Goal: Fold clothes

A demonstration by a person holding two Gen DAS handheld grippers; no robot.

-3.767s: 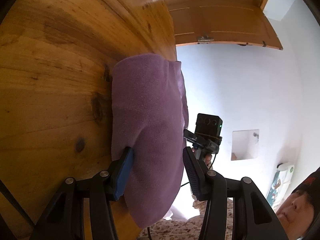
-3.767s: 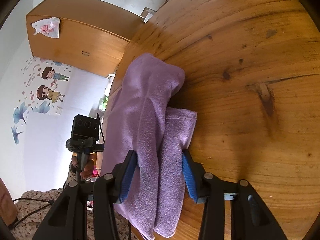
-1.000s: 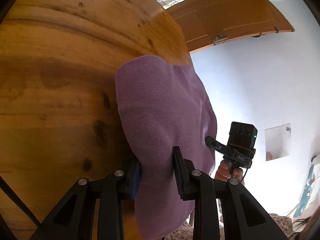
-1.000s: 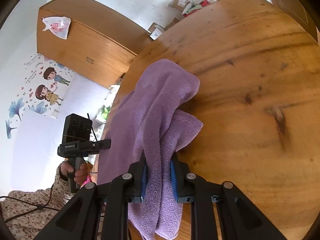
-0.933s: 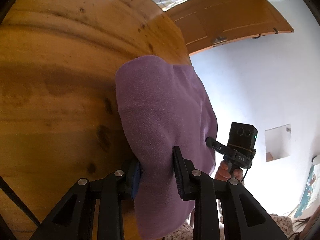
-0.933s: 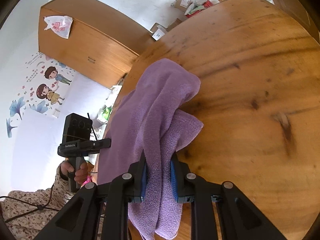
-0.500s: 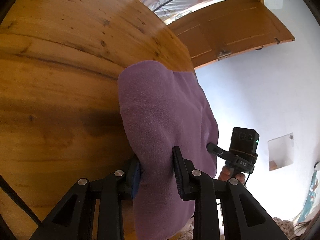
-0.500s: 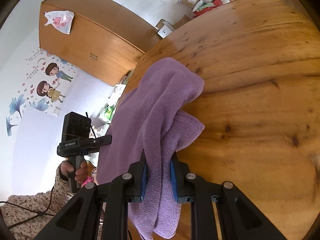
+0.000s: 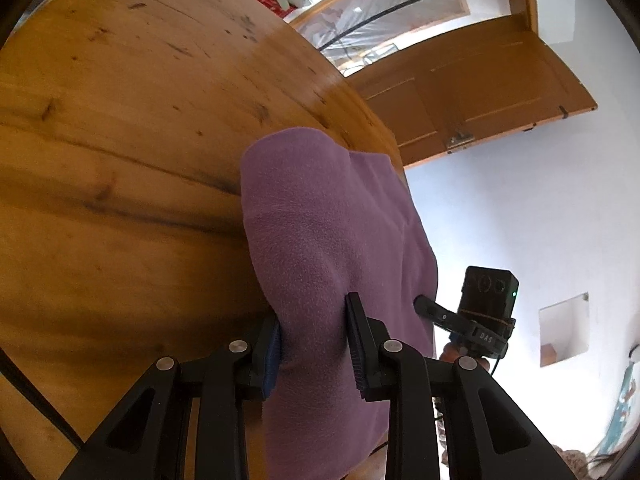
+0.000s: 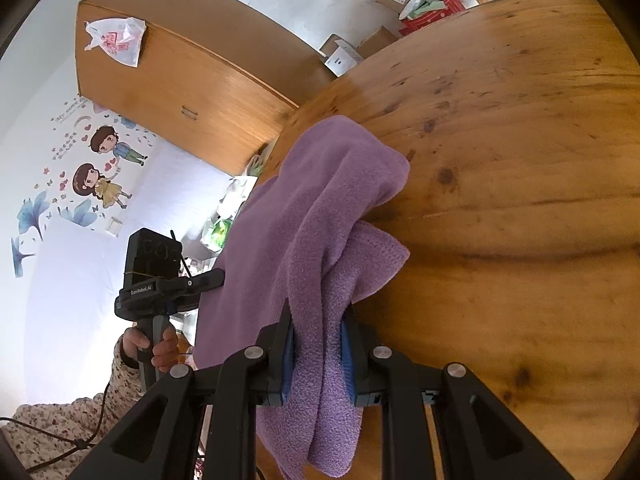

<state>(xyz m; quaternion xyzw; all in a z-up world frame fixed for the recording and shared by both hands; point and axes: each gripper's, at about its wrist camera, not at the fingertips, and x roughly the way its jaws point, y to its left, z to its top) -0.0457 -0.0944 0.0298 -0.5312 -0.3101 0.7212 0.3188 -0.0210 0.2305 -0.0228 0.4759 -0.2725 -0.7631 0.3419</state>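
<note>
Cloth: one purple fleece cloth (image 9: 320, 216), draped over the desk (image 9: 120, 160) edge.
Tongs: left tongs (image 9: 314, 338) and right tongs (image 10: 318, 354) each clamp it.

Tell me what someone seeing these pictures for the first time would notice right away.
The purple cloth stands out first, draped over the edge of the round wooden table and bunched into folds. Both tools are clamped on it: the left tool in its own view, the right tool in the other. Behind, cartoon wall stickers brighten the white wall beside a wooden cabinet.
</note>
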